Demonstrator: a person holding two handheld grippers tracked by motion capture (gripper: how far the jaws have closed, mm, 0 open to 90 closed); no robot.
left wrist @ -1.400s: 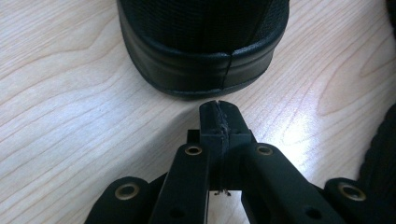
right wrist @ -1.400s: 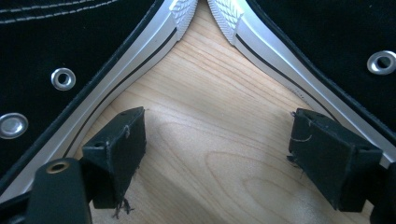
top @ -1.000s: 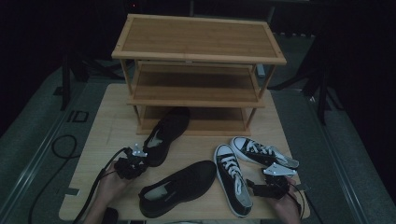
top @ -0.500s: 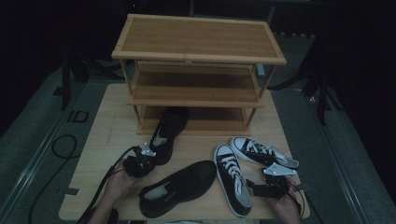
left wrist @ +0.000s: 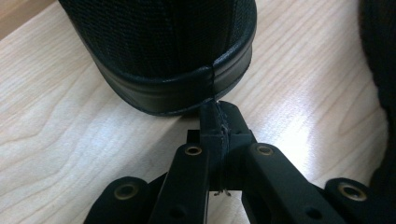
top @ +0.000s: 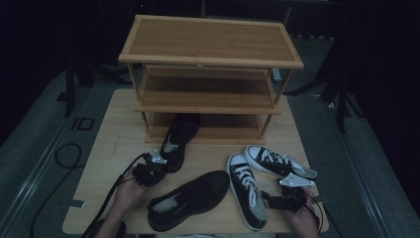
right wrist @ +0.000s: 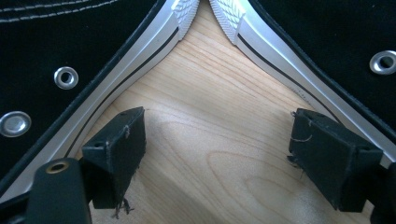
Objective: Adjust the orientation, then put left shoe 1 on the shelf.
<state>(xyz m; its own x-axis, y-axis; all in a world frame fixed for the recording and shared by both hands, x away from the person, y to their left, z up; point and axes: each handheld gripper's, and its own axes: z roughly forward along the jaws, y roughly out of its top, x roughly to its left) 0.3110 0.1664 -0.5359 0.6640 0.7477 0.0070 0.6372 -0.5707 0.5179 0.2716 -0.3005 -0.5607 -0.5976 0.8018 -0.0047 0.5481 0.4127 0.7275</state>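
1. The left hand-held gripper point(top: 157, 161) has its jaws pressed together with nothing between them; in the left gripper view the closed tips sit right at the heel of the black slip-on shoe point(left wrist: 163, 56), touching or all but touching its rubber band; I judge this a push rather than a pick, since closed jaws make a blunt point for nudging a heel.
2. That shoe lies straight ahead of the left hand-held gripper, toe pointing away under the bottom shelf of the wooden shoe rack point(top: 208, 64); so placed, a shove from behind would likely slide it further in along the surface point(top: 114, 148).
3. The second black slip-on point(top: 188, 198) lies to the right of the left hand-held gripper and nearer the person, on its sole, apart from the jaws; it probably waits its turn.
4. The right hand-held gripper point(top: 289, 181) stands with jaws spread wide and empty, resting low over the surface; in the right gripper view bare wood lies between its fingers point(right wrist: 116, 149).
5. Ahead of the right hand-held gripper two black-and-white sneakers form a V, their white rubber soles nearly meeting at the far end; the left sneaker point(top: 246, 191) lies beside its left jaw, the right sneaker point(top: 277, 161) beside its right jaw; neither is clearly touched.
6. Held open between the pair, it seems parked, ready to close on either sidewall once the left side is done.
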